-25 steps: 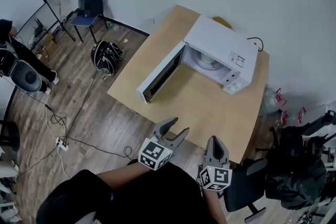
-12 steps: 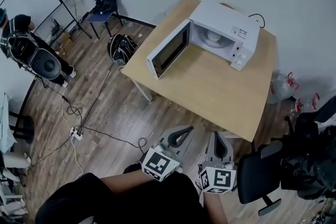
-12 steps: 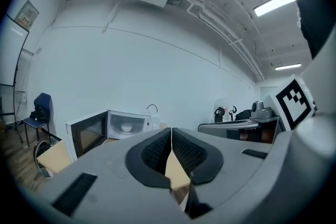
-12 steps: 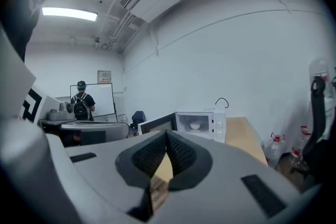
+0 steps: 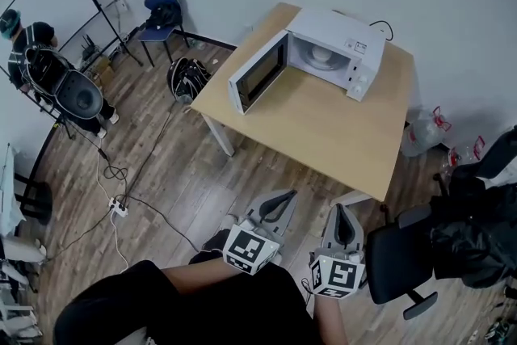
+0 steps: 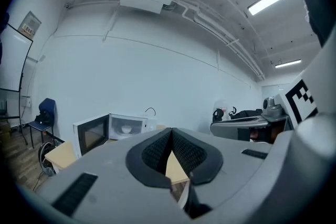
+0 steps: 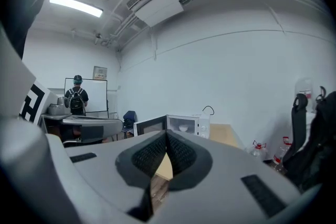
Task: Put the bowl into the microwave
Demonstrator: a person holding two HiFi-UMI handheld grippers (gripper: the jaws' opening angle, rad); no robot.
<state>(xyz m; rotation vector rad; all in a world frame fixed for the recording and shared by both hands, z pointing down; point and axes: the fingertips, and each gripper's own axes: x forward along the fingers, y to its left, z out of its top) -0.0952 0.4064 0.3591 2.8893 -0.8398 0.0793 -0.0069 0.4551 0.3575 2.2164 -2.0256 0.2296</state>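
Note:
A white microwave (image 5: 339,52) stands at the far end of the wooden table (image 5: 323,133), its door (image 5: 258,75) swung open to the left. A white bowl (image 5: 321,54) sits inside it on the turntable. Both grippers hover over the floor, well short of the table's near edge. My left gripper (image 5: 279,202) is shut with nothing between its pads. My right gripper (image 5: 343,214) is also shut and empty. The left gripper view shows the microwave (image 6: 113,131) and the bowl (image 6: 126,129) far ahead. The right gripper view shows the microwave (image 7: 178,126) and the bowl (image 7: 183,127) beyond its closed tips.
A black office chair (image 5: 404,262) stands just right of the grippers. A blue chair (image 5: 161,8) and a dark backpack (image 5: 187,79) are left of the table. Cables (image 5: 121,198) trail over the wooden floor. A person (image 5: 32,52) stands by a whiteboard at far left.
Both grippers have drawn back from the table, which now lies farther away. The left jaws, open a second ago, are now shut. The right jaws stayed shut.

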